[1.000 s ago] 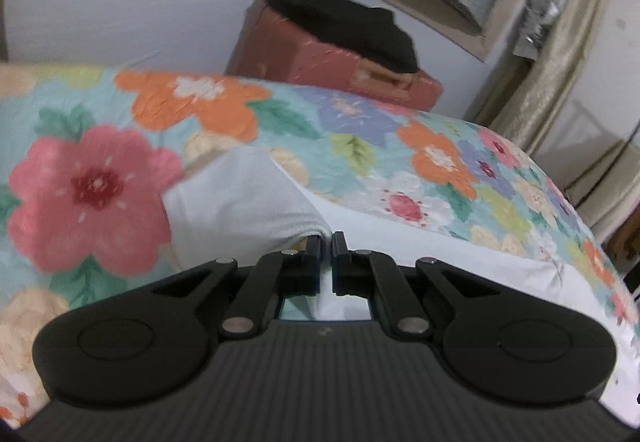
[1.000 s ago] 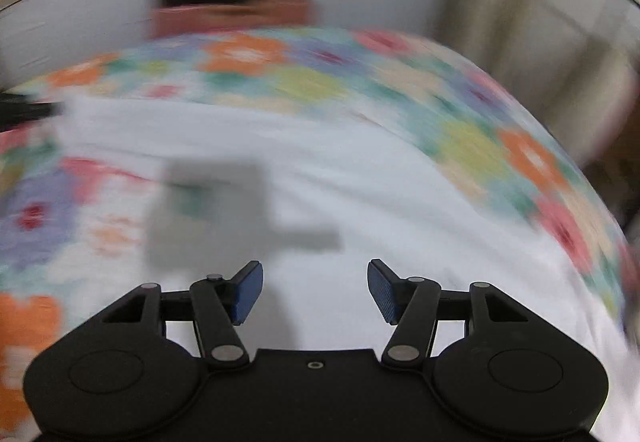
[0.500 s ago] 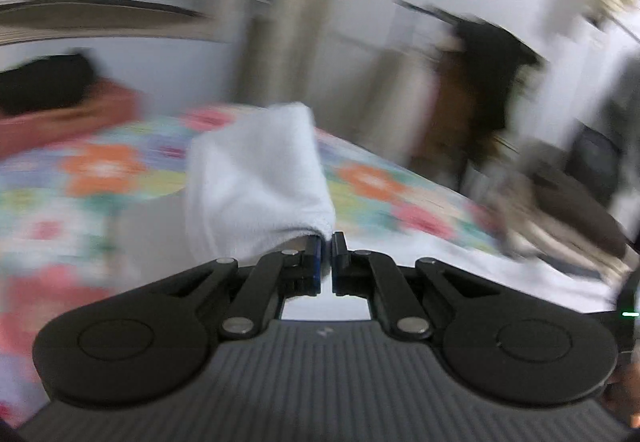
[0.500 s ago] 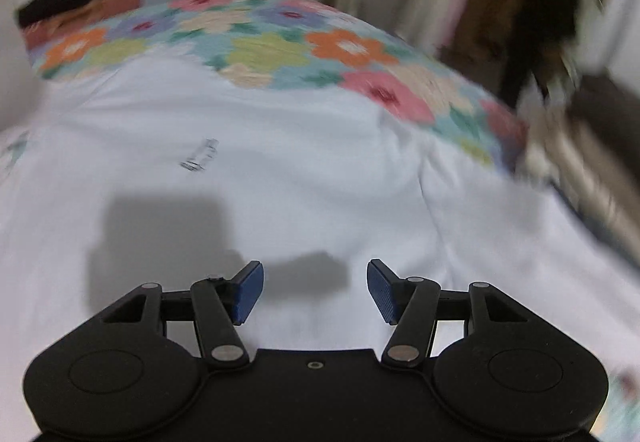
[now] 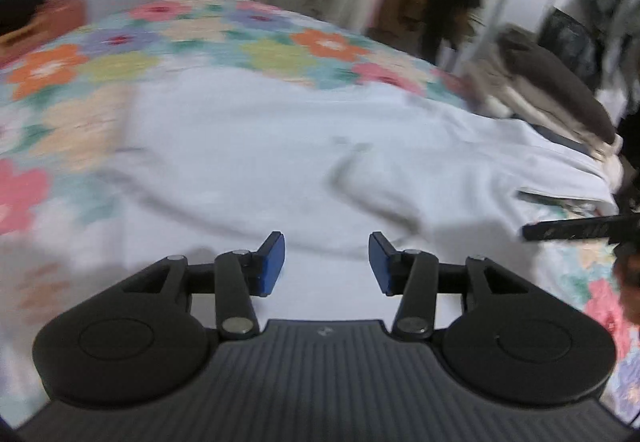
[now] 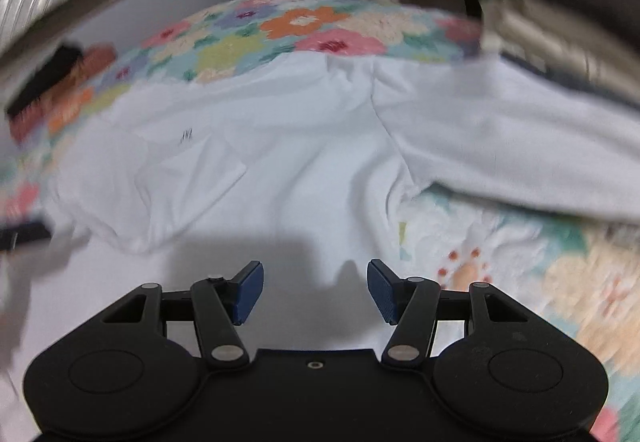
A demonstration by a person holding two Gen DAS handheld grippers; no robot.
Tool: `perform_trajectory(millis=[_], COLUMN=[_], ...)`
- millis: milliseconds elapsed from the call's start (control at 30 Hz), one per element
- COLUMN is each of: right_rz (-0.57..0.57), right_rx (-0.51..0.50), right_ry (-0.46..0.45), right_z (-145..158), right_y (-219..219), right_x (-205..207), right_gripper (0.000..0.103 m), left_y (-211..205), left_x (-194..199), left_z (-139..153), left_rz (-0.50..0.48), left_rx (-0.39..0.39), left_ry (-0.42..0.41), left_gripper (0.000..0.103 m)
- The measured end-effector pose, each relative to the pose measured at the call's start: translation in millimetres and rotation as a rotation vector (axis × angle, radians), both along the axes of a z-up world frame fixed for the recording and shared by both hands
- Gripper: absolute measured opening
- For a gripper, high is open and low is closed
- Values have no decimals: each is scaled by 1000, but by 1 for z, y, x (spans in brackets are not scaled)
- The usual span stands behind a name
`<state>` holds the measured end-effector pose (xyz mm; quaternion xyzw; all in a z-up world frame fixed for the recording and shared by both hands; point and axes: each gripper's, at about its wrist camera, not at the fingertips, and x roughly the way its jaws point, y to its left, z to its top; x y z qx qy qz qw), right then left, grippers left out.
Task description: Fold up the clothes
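Now left tongs (image 5: 326, 262) just sprung apart and empty, right tongs (image 6: 315, 292) agape, white garment (image 6: 280, 145) below

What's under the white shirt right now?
The white shirt lies spread on the floral bedspread, which shows around its edges. Whatever sits beneath the shirt's middle is covered and cannot be seen.
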<state>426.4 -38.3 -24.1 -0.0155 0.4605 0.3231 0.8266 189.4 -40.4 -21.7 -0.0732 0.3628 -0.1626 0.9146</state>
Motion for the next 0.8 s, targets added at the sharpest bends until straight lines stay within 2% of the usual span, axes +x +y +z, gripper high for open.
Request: perform_trajectory(millis=[133, 233, 400, 567, 600, 633, 700, 800], right_rz=[-95, -68, 66, 265, 288, 304, 330, 396], right_rx=[152, 153, 31, -53, -71, -92, -142, -245], right_ry=[109, 95, -1, -239, -264, -275, -275, -314], right_z=[-2, 1, 5, 9, 9, 7, 1, -14], right_y=[8, 41, 103, 148, 155, 162, 174, 184], right_x=[9, 5, -21, -49, -50, -51, -49, -43], right_gripper=[63, 63, 63, 62, 62, 62, 62, 60], left_y=[36, 50, 82, 102, 103, 103, 102, 98], left_x=[1, 11, 18, 26, 29, 31, 33, 32], left_z=[-2, -14, -26, -37, -39, -40, -42, -37], left_rz=[69, 91, 153, 179, 181, 177, 161, 141], left_rx=[69, 131, 154, 117, 105, 98, 99, 121], left_ry=[-68, -41, -50, -23, -10, 1, 21, -14], left_gripper=[49, 49, 49, 49, 49, 50, 61, 64])
